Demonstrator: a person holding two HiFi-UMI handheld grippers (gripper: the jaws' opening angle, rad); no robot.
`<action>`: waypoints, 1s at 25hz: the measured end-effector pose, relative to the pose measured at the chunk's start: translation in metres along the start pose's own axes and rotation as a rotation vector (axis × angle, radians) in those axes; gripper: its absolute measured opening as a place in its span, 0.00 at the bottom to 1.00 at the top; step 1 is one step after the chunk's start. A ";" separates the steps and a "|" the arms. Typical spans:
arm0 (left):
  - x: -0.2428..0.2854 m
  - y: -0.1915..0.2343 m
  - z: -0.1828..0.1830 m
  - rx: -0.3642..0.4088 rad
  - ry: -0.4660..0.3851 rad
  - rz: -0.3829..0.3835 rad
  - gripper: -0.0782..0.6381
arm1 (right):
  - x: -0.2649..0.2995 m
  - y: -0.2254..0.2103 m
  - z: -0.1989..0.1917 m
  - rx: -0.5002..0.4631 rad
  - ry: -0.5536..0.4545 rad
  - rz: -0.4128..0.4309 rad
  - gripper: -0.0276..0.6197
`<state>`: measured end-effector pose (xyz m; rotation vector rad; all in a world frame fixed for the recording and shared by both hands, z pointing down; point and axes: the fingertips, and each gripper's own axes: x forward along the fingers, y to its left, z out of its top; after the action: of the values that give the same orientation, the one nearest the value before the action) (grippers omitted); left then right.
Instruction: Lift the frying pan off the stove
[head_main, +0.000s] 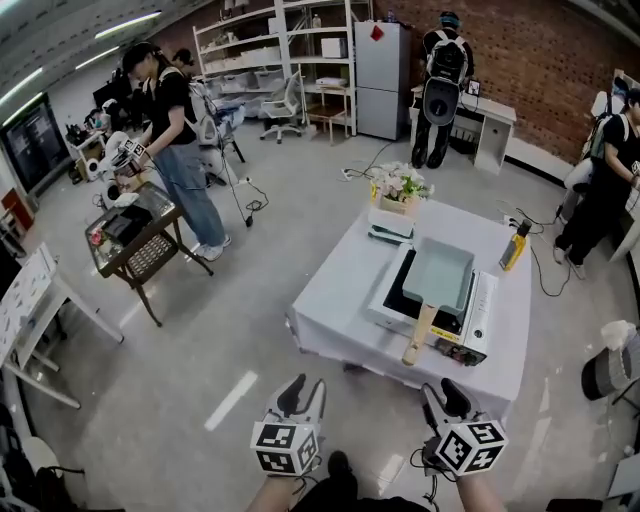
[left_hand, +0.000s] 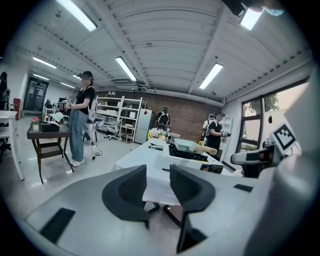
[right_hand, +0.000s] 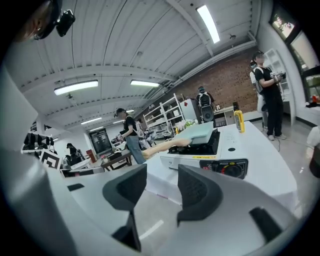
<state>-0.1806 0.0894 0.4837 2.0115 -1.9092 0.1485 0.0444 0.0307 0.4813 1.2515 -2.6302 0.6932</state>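
A pale green square frying pan (head_main: 438, 274) with a wooden handle (head_main: 420, 334) rests on a portable stove (head_main: 476, 318) on the white-clothed table (head_main: 340, 290). The pan (right_hand: 202, 132) and stove (right_hand: 220, 155) show ahead in the right gripper view, and the pan (left_hand: 186, 144) shows farther off in the left gripper view. My left gripper (head_main: 300, 396) and right gripper (head_main: 442, 398) hover over the floor short of the table's near edge. Both are open with nothing between the jaws.
On the table stand a flower pot (head_main: 398, 188), a box (head_main: 390, 226) and a yellow bottle (head_main: 514, 246). A person (head_main: 180, 140) stands by a small dark side table (head_main: 135, 238) at left. Other people, shelves (head_main: 300, 60) and cables lie farther back.
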 end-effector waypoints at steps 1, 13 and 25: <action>0.007 0.004 0.003 0.004 0.005 -0.009 0.28 | 0.004 -0.002 0.002 0.005 -0.003 -0.019 0.32; 0.066 0.009 0.019 0.041 0.044 -0.169 0.28 | 0.023 -0.015 0.012 0.076 -0.033 -0.150 0.32; 0.110 -0.009 0.030 0.068 0.075 -0.250 0.28 | 0.028 -0.049 0.024 0.137 -0.064 -0.207 0.32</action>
<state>-0.1682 -0.0244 0.4898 2.2359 -1.6113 0.2219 0.0654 -0.0260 0.4859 1.5820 -2.4886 0.8209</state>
